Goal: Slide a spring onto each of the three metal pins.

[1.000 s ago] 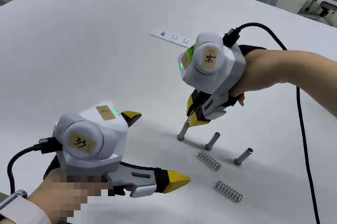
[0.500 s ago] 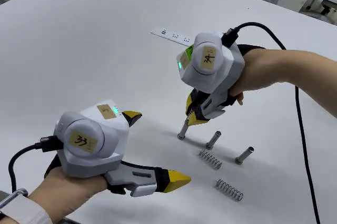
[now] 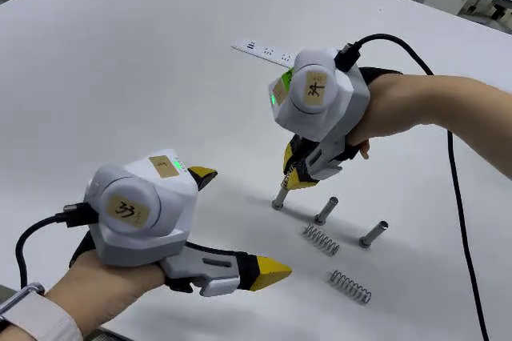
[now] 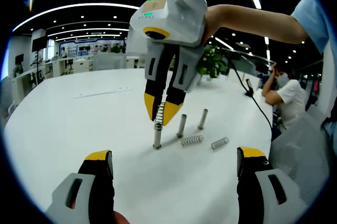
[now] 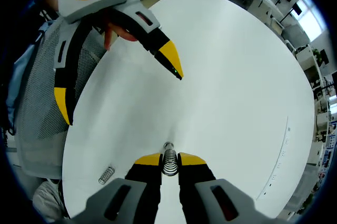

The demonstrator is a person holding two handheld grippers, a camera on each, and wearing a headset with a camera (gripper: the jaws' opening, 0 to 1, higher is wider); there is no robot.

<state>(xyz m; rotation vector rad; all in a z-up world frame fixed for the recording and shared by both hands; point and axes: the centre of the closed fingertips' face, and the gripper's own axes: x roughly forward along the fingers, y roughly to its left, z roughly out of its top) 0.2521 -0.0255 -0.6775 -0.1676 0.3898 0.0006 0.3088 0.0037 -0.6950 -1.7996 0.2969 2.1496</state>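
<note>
- At the left of the white table point(image 3: 120, 77), the left gripper point(image 3: 236, 223) is where it was one second ago. Its jaws are spread wide and hold nothing, and its own view shows bare table between the two yellow tips.
- Right of it, the right gripper point(image 3: 294, 181) has also kept its place since then. It points down, with the jaws clenched on one spring point(image 4: 160, 111).
- This spring hangs straight above the left pin point(image 3: 280, 195), and its lower end meets the pin's top. Whether it is already over the top, I cannot tell.
- The whole head view has shifted a little since the earlier frame, which comes from the camera. The pins and springs lie as before.
- Pins: three, standing in a row. They are the left pin, the middle pin point(image 3: 325, 210) and the right pin point(image 3: 373, 234). The last two are bare.
- Springs: three. One is in the right gripper and two lie flat on the table. The loose spring point(image 3: 321, 239) is just in front of the middle pin. The second loose spring point(image 3: 350, 286) is nearer to the person, apart from the pins.
- Grippers: two.
- Behind the right gripper lies a white power strip point(image 3: 264, 53).
- At the far right a black cable point(image 3: 460, 197) runs from the right gripper across the table.
</note>
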